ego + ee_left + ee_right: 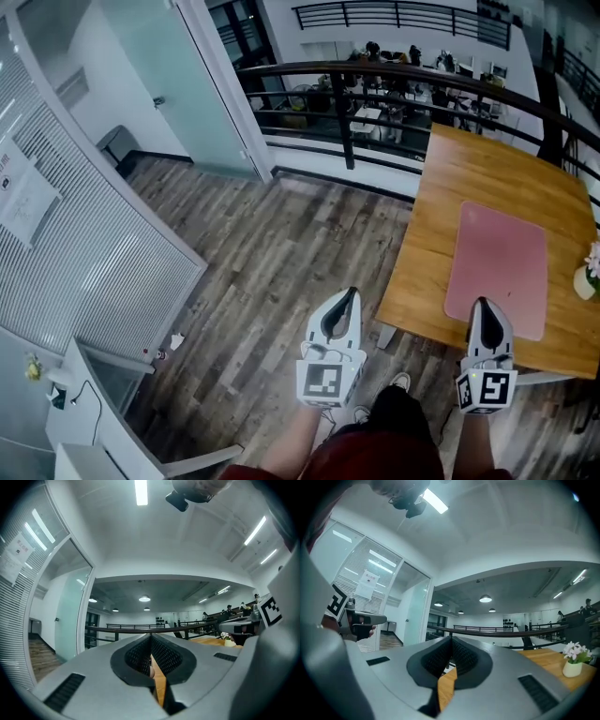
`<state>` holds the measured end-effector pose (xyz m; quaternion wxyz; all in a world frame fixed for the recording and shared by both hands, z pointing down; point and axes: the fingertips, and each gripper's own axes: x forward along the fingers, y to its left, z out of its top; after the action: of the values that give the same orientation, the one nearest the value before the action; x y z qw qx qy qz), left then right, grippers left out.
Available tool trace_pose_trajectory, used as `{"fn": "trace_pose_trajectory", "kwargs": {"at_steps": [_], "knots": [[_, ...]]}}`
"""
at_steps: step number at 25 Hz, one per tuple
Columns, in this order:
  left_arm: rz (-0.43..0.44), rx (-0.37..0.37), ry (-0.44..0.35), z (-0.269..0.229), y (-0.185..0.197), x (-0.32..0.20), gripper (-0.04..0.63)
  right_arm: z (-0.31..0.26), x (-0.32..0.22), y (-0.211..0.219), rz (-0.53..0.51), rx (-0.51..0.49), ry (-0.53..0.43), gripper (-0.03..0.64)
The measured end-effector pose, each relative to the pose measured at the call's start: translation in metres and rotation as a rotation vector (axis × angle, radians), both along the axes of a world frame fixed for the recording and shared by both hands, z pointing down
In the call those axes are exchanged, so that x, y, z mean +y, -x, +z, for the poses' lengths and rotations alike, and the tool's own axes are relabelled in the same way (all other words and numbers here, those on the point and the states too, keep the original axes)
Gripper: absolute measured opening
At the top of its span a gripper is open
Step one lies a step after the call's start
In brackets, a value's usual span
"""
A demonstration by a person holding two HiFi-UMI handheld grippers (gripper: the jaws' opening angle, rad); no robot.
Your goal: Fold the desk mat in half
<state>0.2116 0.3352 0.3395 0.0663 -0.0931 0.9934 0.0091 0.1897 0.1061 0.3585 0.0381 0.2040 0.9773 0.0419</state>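
Wooden table (469,169) at right bears the desk mat (497,262) flat and unfolded, so you hold left gripper (351,294) and right gripper (482,304) empty, jaws pressed together, ready to approach.

The left hand-held gripper (351,294) and right hand-held gripper (481,303) have pale grey shells, black mesh pads (136,656) and cubes (325,380) with black-and-white square markers. The person wears dark red and black clothes (375,464) and a white shoe (401,382).
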Motion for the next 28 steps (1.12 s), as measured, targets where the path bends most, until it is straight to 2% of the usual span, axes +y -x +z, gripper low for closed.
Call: {"fn": "trace_pose_trajectory", "kwargs": {"at_steps": [4, 8, 14, 19, 28], "knots": [[0.027, 0.008, 0.0, 0.004, 0.025, 0.011, 0.018, 0.009, 0.011, 0.021, 0.025, 0.019, 0.002, 0.008], [0.066, -0.005, 0.034, 0.0, 0.06, 0.018, 0.018, 0.02, 0.023, 0.053, 0.047, 0.042, 0.008, 0.008], [0.146, 0.022, 0.059, 0.013, 0.14, 0.012, 0.018, 0.037, 0.023, 0.118, 0.112, 0.07, 0.028, 0.008], [0.28, 0.033, 0.098, 0.022, 0.221, -0.029, 0.018, 0.049, -0.009, 0.17, 0.216, 0.086, 0.053, 0.008], [0.526, 0.039, 0.134, 0.026, 0.312, -0.115, 0.018, 0.06, -0.069, 0.217, 0.413, 0.104, 0.064, 0.008]]}}
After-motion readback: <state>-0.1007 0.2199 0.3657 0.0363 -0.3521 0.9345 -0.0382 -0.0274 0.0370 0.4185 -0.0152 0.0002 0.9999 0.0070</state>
